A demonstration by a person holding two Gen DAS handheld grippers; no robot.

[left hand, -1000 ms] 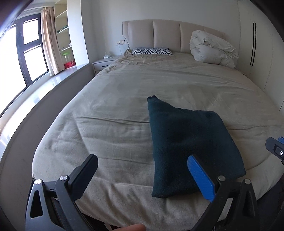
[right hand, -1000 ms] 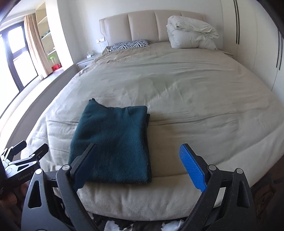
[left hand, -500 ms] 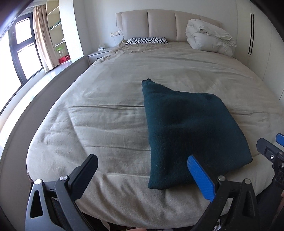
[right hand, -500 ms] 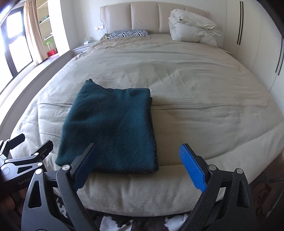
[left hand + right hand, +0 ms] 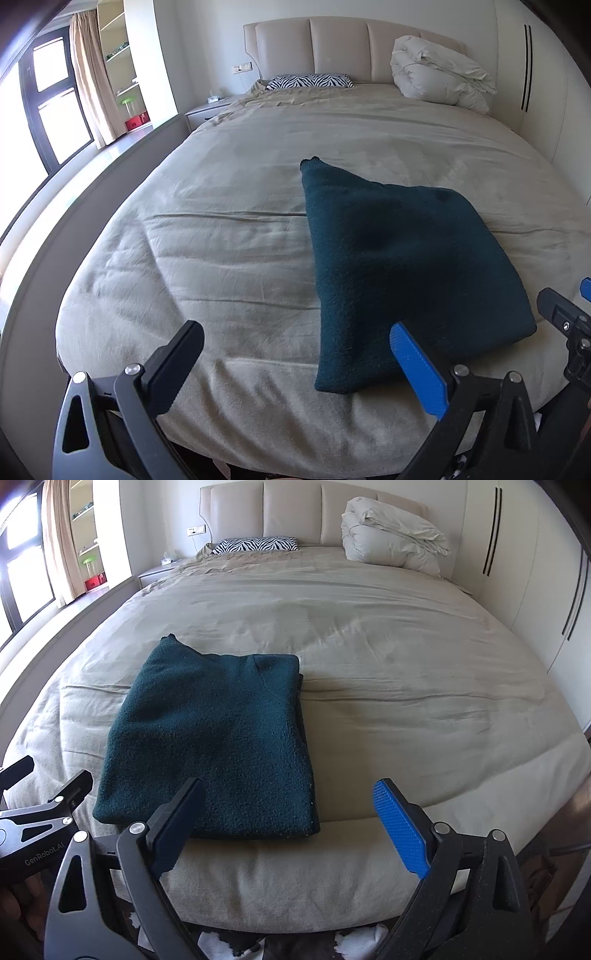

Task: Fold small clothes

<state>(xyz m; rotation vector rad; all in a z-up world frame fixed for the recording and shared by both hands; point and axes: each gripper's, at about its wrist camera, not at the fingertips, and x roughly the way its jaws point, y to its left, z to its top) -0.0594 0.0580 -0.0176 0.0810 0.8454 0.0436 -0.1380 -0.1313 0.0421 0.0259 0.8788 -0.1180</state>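
Observation:
A dark teal fleece garment (image 5: 399, 266) lies folded into a rough rectangle near the foot edge of the beige bed (image 5: 229, 258). It also shows in the right wrist view (image 5: 218, 746). My left gripper (image 5: 295, 354) is open and empty, held above the foot edge to the left of the garment's near corner. My right gripper (image 5: 288, 819) is open and empty, just in front of the garment's near right corner. Each gripper shows at the edge of the other's view: the right one (image 5: 569, 325) and the left one (image 5: 40, 805).
A bundled white duvet (image 5: 391, 535) and a zebra-print pillow (image 5: 255, 544) lie at the padded headboard (image 5: 295, 509). A nightstand (image 5: 207, 110) and window (image 5: 55, 110) are at left, wardrobe doors (image 5: 524, 572) at right. A black-and-white rug (image 5: 280, 941) lies below the bed's foot.
Both grippers drifted a little closer to the bed, so the garment looks larger and nearer. The garment has not moved. Both grippers stay open.

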